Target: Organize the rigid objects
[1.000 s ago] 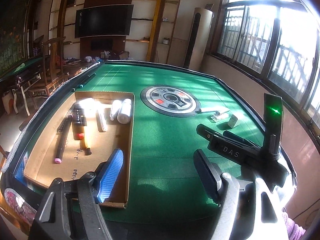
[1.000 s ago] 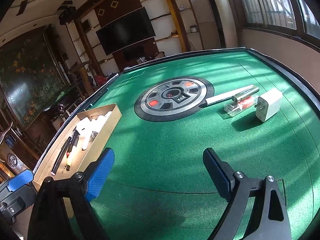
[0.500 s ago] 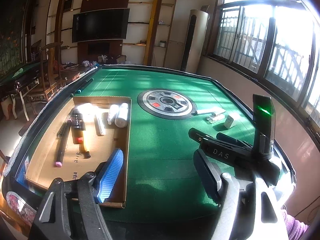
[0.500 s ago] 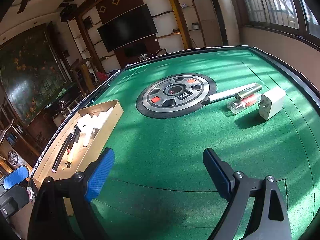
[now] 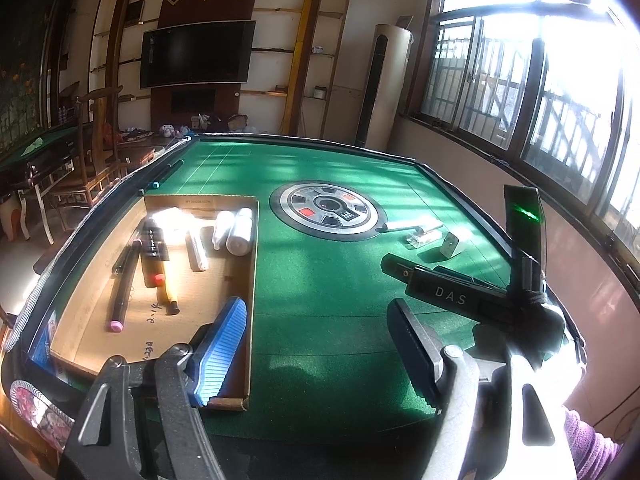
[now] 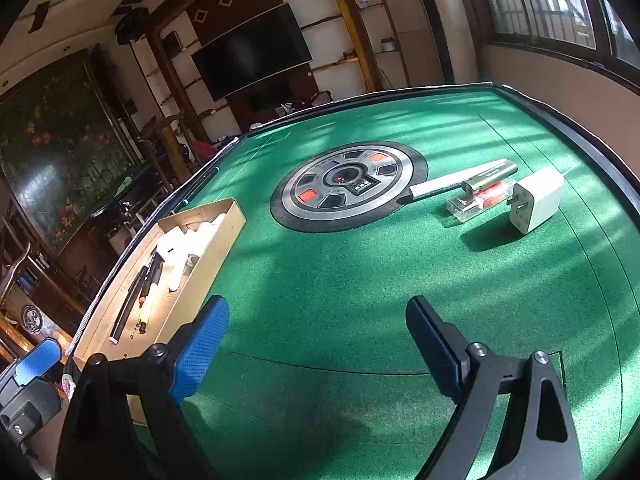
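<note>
A shallow cardboard tray lies on the left of the green table and holds several pens, markers and white tubes. A white charger plug, a clear case with a red item and a white pen lie together at the right, past the round centre panel. My left gripper is open and empty, its left finger over the tray's near right corner. My right gripper is open and empty above the near felt, well short of the plug.
A round grey control panel is set in the table's middle. A raised black rim runs around the table. The right gripper's body shows at the right of the left wrist view. Chairs and another table stand off to the left.
Both grippers have drawn back and risen slightly, so the table looks a little farther away. Both stay open. Nothing on the table has moved.
</note>
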`<state>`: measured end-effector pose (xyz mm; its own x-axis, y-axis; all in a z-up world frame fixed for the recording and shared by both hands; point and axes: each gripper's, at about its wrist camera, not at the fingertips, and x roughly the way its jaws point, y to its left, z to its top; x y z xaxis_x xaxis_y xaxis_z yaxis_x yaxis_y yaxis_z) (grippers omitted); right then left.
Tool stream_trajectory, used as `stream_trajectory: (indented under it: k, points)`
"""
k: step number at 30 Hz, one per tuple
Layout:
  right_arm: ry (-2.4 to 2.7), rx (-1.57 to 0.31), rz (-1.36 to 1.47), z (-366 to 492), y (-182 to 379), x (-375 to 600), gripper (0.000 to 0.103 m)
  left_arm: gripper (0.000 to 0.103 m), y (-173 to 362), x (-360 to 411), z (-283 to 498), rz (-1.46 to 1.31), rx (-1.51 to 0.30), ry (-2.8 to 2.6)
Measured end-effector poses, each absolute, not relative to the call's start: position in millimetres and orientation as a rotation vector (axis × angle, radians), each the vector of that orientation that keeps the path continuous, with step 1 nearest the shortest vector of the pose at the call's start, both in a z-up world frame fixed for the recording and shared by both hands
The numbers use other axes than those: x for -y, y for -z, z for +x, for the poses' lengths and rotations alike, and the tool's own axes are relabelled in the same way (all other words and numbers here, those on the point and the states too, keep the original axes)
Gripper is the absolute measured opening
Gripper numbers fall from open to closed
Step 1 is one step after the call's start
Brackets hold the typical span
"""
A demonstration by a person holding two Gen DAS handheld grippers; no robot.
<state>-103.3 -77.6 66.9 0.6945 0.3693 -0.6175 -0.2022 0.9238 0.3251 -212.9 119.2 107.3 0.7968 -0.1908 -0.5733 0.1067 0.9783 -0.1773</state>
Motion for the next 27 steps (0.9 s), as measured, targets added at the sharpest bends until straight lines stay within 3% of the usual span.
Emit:
stream_trajectory:
  k: [8,19,20,22,23,27]
  points:
    - [-0.251,-0.699,0.318,-102.4,-88.0,133.8,0.090,0.076,-101.5,-117.5,-208.4,-0.139,-0.648,0.168]
    - [-0.054,-0.561,0.188,-105.9,-120.7,186.6,0.090,0.077,-98.3,-111.5,-202.5,-0.112,-0.629,0.178]
    - [-0.030,-0.541,0.172,-105.0,-124.8,190.5,0.090,0.078,-98.4,-109.8,-201.5,-0.108,-0.623,0.187]
    - [-0.008,-0.495,0.162,-100.7,-131.7,200.7,0.099,0.097,-100.2,-106.2,-196.7,-0.098,-0.628,0.192]
    - [-0.008,-0.506,0.164,-93.9,-134.0,208.0,0.103,0.098,-100.9,-104.2,-194.4,-0.096,-0.631,0.205]
    - [0.016,-0.597,0.173,-66.4,-134.7,230.2,0.103,0.098,-107.3,-97.0,-191.2,-0.120,-0.615,0.284]
